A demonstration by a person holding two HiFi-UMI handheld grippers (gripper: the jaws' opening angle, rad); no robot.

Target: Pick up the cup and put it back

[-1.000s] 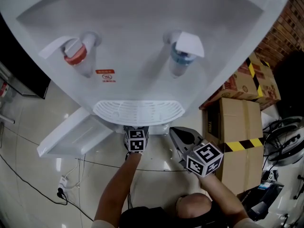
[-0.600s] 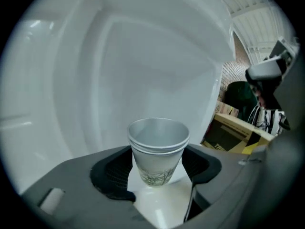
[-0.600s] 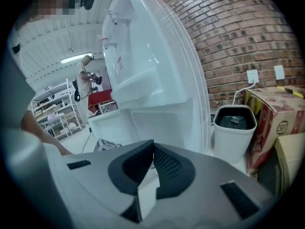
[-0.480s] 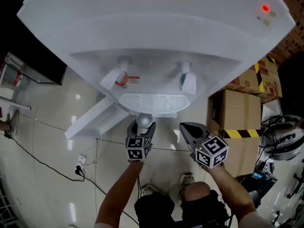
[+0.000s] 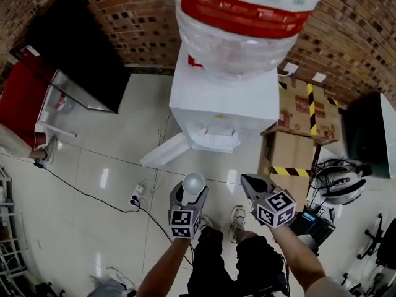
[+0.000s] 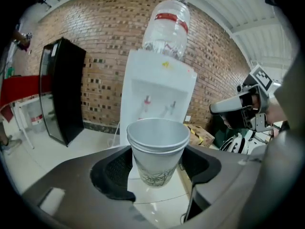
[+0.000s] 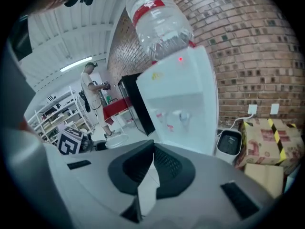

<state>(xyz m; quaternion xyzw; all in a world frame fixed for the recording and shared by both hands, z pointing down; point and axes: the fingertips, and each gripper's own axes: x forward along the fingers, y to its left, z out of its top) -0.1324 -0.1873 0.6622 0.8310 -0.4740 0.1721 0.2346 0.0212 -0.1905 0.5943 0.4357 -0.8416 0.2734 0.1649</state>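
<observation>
A stack of white paper cups (image 6: 157, 148) with a grey pattern near the base stands upright between the dark pads of my left gripper (image 6: 157, 165), which is shut on it. From the head view, the cups (image 5: 193, 183) show as a white disc at the tip of the left gripper (image 5: 188, 195), held high over the tiled floor. The white water dispenser (image 5: 221, 107) with its upturned bottle (image 5: 241, 23) stands ahead, well apart from both grippers. My right gripper (image 5: 250, 184) is beside the left one, shut and holding nothing (image 7: 152, 150).
Cardboard boxes with yellow-black tape (image 5: 303, 116) sit right of the dispenser. A black cabinet (image 5: 80, 48) and a red table (image 5: 21, 98) stand at the left. A cable and power strip (image 5: 133, 198) lie on the floor. A person (image 7: 90, 87) stands far off by shelves.
Both grippers have risen and drawn back from the dispenser's drip tray, and the dispenser now looks small and far. The cups came out from under the tray in the left gripper.
</observation>
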